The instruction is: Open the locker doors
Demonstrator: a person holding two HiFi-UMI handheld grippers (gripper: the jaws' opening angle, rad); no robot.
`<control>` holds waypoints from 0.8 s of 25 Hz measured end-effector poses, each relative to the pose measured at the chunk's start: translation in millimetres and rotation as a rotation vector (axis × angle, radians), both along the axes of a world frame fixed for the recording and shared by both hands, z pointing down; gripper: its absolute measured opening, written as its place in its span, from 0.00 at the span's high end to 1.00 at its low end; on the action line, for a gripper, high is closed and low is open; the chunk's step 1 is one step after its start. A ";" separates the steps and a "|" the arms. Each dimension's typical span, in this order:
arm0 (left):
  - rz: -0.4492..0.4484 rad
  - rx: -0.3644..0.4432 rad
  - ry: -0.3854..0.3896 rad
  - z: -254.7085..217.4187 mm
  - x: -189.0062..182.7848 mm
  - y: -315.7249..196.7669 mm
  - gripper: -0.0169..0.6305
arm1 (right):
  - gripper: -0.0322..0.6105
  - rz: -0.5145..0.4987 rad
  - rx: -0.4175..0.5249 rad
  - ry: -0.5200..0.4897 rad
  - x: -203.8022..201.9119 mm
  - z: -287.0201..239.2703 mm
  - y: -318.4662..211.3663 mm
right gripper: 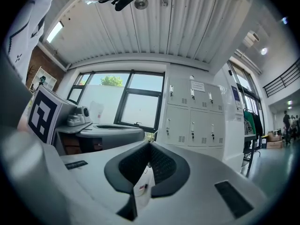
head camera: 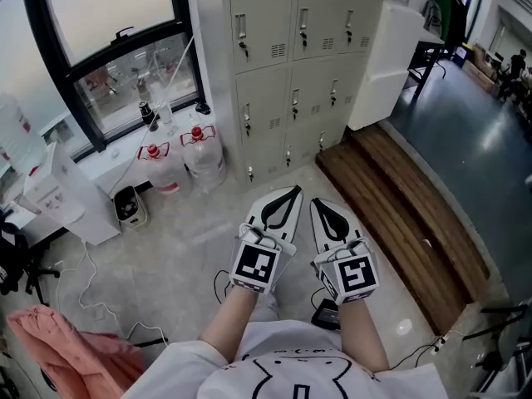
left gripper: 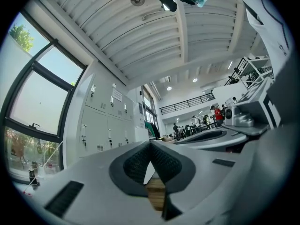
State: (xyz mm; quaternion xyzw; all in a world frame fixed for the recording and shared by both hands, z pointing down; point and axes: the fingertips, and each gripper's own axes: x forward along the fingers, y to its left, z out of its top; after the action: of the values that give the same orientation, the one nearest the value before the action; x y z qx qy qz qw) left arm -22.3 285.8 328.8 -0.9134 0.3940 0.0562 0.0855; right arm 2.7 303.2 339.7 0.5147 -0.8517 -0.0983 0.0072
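Lockers (head camera: 291, 65): standing against the wall ahead of the person, in stacked rows, well apart from both grippers.
Locker doors (head camera: 259, 23): all sitting shut and flush with the frame, with small keys (head camera: 243, 50) hanging from the locks.
Left hand-held gripper (head camera: 293, 191): being held out in front of the body and pointing toward the lockers. The jaws are resting together at the tips with nothing between them, and it is touching nothing.
Right hand-held gripper (head camera: 319, 204): riding just beside the left one and aiming the same way. The jaws are lying together at the tips with nothing clamped, and it is also hanging in open air.
Person: standing on the bare concrete floor (head camera: 166, 248), forearms showing at the bottom of the head view.
Window (head camera: 125, 48): dark-framed, running along the wall left of the lockers.
Water bottles (head camera: 204, 158): two large clear ones with red caps sitting on the floor under the window, near the lockers' left corner.
Wooden platform (head camera: 399, 214): lying on the floor right of the lockers and stretching back toward the person's right side.
Pink cloth (head camera: 58, 347): bunching up at the lower left of the head view.
Cables (head camera: 91, 289): trailing across the floor near the cloth.
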 end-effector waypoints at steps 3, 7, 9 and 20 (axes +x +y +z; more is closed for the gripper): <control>0.008 -0.013 0.001 0.4 0.5 -40.2 0.95 | 0.91 -0.009 -0.002 0.010 -2.9 0.4 -38.1; 0.025 -0.007 0.007 -3.4 2.6 -95.1 0.95 | 0.91 0.012 -0.003 0.016 -1.6 -0.5 -90.3; 0.041 -0.004 0.005 -4.5 3.1 -119.8 0.95 | 0.91 0.035 -0.005 0.010 0.5 -1.0 -114.9; 0.114 -0.018 -0.003 3.3 12.2 -221.5 0.95 | 0.91 0.122 -0.030 -0.047 9.8 11.1 -217.1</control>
State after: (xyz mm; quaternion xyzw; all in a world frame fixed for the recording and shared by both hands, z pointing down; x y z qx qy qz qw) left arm -10.1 64.3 332.1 -0.9352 0.3416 0.0562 0.0744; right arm 12.5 86.1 350.9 0.5678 -0.8200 -0.0727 0.0011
